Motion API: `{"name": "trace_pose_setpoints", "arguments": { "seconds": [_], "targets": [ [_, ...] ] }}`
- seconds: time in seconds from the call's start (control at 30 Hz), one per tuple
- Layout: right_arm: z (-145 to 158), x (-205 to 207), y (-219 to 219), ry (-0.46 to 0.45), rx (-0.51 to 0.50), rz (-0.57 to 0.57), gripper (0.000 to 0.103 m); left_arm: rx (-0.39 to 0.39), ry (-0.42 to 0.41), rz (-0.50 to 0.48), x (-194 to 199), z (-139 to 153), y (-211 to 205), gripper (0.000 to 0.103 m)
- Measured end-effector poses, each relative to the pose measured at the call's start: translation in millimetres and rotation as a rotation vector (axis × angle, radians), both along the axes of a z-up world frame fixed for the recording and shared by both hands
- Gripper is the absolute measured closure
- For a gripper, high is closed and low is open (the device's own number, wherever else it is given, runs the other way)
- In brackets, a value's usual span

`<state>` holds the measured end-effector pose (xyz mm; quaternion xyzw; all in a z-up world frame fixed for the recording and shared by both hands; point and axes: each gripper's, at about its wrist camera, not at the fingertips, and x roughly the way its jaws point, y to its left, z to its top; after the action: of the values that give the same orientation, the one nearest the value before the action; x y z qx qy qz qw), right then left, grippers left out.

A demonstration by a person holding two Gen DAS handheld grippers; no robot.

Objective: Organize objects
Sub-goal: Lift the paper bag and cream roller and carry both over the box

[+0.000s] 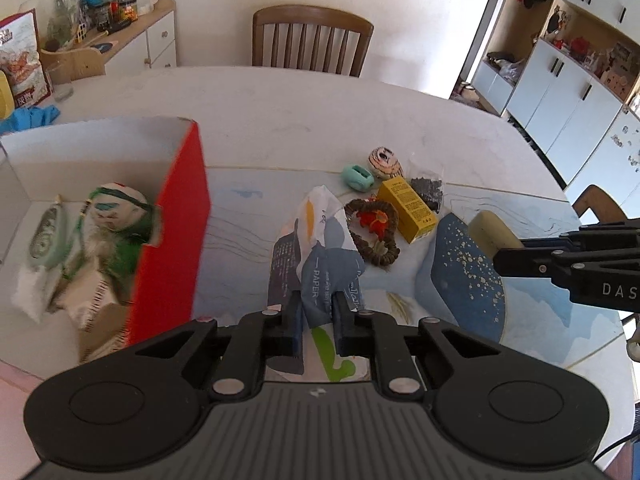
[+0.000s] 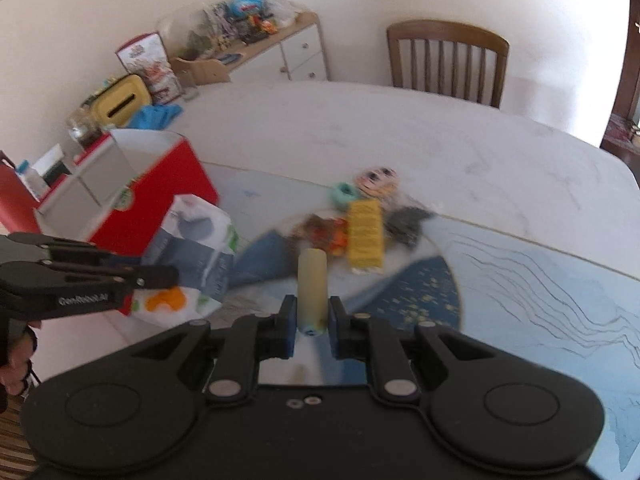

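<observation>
My left gripper point(image 1: 318, 312) is shut on a printed paper tissue pack point(image 1: 316, 248), held just right of the red open box point(image 1: 176, 216). The box holds a green-haired doll point(image 1: 116, 220) and other small items. My right gripper point(image 2: 312, 316) is shut on a pale yellow cylinder point(image 2: 311, 284); it also shows in the left wrist view point(image 1: 490, 232). On the table lie a yellow carton point(image 1: 408, 210), a woven ring with orange pieces point(image 1: 374, 232), a mint sharpener point(image 1: 357, 178), a round face toy point(image 1: 385, 162) and a dark bag point(image 1: 428, 190).
A blue patterned mat point(image 2: 520, 248) covers the near part of the white table point(image 1: 300, 108). A wooden chair point(image 1: 312, 40) stands at the far side. A cluttered sideboard point(image 1: 132, 36) is at the back left; white cabinets point(image 1: 568, 92) are on the right.
</observation>
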<state>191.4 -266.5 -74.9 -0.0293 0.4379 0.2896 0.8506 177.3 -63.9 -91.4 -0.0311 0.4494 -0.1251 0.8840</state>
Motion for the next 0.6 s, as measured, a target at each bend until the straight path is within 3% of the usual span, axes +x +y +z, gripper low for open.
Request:
{"name": "trace_pose_setpoints", "arguments": {
  "seconds": [0.37,0.6],
  "targets": [
    [43,-21,68,-0.064,0.035,0.049,0.089,-0.007,-0.059,0.000,-12,38,63,0.089],
    [58,-21,114,-0.081,0.048,0.073,0.089,-0.118,-0.054,-0.009,-12,52,106,0.089]
  ]
}}
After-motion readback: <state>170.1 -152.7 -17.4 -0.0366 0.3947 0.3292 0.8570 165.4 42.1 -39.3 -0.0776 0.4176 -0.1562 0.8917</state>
